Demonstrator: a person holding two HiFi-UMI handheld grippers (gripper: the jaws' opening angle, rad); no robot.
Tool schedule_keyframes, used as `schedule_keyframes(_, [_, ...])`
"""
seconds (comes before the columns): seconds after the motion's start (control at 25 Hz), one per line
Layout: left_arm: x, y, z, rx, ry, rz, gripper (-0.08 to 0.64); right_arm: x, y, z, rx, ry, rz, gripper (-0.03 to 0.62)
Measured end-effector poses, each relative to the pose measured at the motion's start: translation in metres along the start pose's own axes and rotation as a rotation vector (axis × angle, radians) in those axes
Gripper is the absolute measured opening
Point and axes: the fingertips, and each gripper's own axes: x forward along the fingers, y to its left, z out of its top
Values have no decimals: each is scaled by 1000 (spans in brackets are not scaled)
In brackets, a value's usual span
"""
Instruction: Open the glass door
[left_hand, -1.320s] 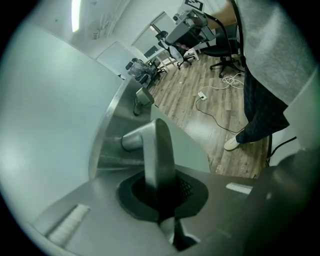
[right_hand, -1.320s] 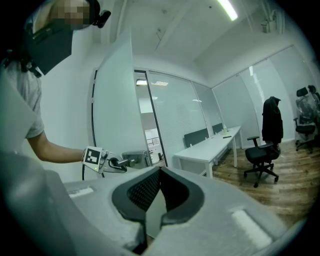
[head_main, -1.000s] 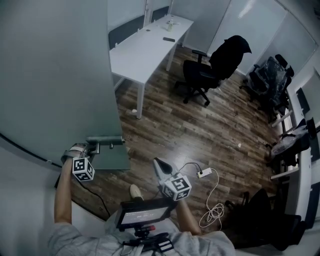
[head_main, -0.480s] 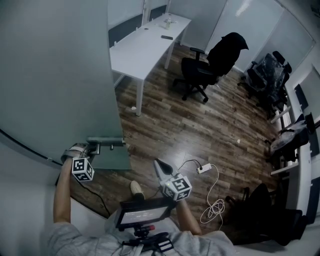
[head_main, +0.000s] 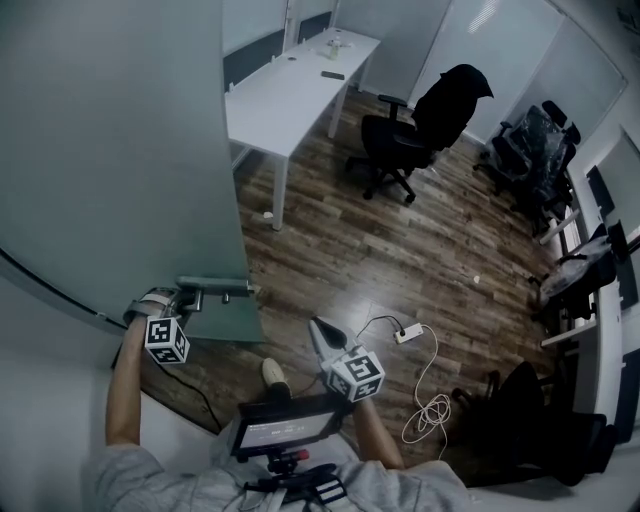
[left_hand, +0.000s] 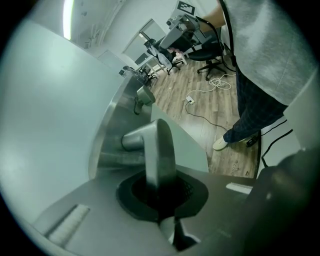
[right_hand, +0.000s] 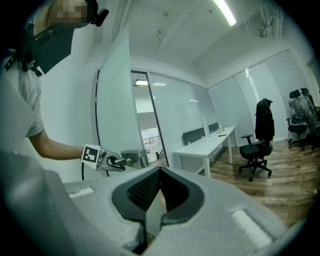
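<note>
Glass door (head_main: 120, 150), frosted, is shown filling the upper left of the head view. Its free edge runs down to a metal handle (head_main: 215, 288) at the lower left. The handle is gripped by the left tool (head_main: 183, 298); in the left gripper view the lever is seen clamped between the closed jaws. The right tool (head_main: 318, 330) is held at the lower centre over the wood floor (head_main: 400, 250), apart from the door, with its jaws together and nothing between them. A white table (head_main: 290, 90) is seen at the upper centre, with a black chair (head_main: 420, 130) to its right. A power strip (head_main: 407, 335) lies on the floor right of the right tool.
</note>
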Motion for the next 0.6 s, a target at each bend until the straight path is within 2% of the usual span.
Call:
schedule_keyframes(0.32, [-14, -17, 2, 11, 1, -18, 0, -13, 16, 2, -7, -11, 8, 2])
schedule_keyframes(0.6, [-21, -32, 2, 22, 0, -33, 0, -17, 13, -3, -14, -13, -1, 2])
